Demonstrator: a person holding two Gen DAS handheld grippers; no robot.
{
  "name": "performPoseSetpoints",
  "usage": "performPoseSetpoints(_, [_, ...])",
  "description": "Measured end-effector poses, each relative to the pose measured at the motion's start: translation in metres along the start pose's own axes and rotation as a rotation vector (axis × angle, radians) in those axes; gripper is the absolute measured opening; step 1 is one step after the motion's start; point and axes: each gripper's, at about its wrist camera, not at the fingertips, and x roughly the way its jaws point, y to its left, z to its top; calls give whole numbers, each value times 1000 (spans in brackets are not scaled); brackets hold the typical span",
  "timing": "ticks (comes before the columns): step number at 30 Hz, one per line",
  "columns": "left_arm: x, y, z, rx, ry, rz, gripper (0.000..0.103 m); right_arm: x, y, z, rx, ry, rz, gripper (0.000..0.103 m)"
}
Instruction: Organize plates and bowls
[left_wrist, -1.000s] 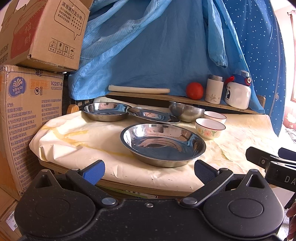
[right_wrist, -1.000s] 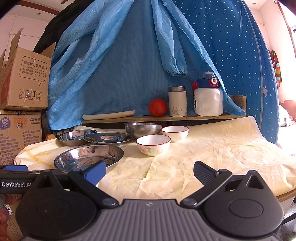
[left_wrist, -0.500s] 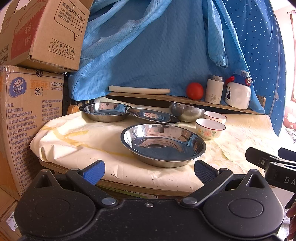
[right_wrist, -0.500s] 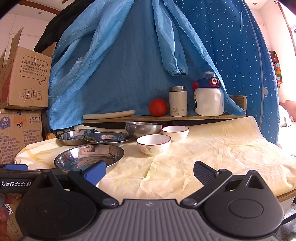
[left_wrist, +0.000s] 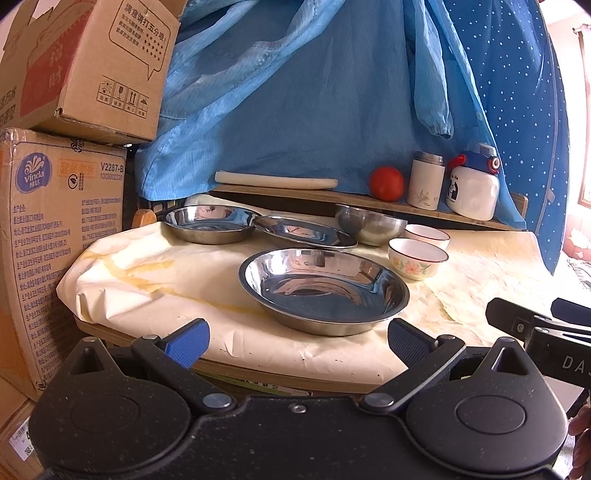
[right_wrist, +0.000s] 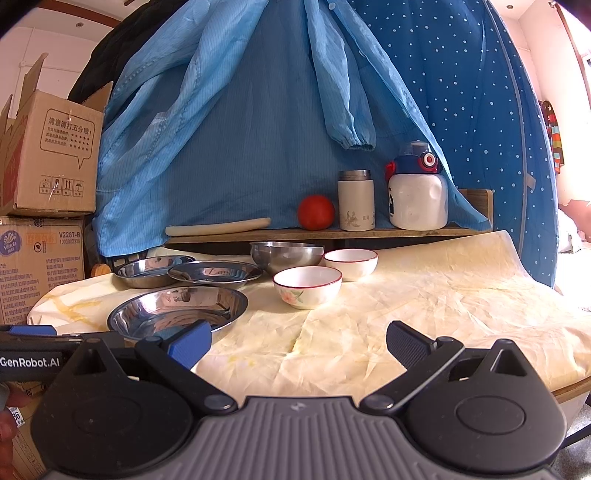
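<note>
Left wrist view: left gripper (left_wrist: 295, 341) and right gripper (right_wrist: 299, 343) both spread wide, empty; steel plates (left_wrist: 324, 290) centre frame, ceramic bowls (right_wrist: 307, 286) unstacked (sorting not begun).

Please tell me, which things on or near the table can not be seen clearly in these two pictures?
- Rear ceramic bowl: left wrist view, partly hidden behind the front ceramic bowl.
- Steel bowl inside: both views, too low an angle.
- Table underside and legs: covered by the cloth and the gripper bodies.
- Small print on the lower cardboard box: too small to read.
</note>
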Motion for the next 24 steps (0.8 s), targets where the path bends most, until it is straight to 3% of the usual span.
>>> performPoseSetpoints(24, [4, -1, 1, 17, 14, 25, 102, 3, -2, -1, 0, 7, 0, 103])
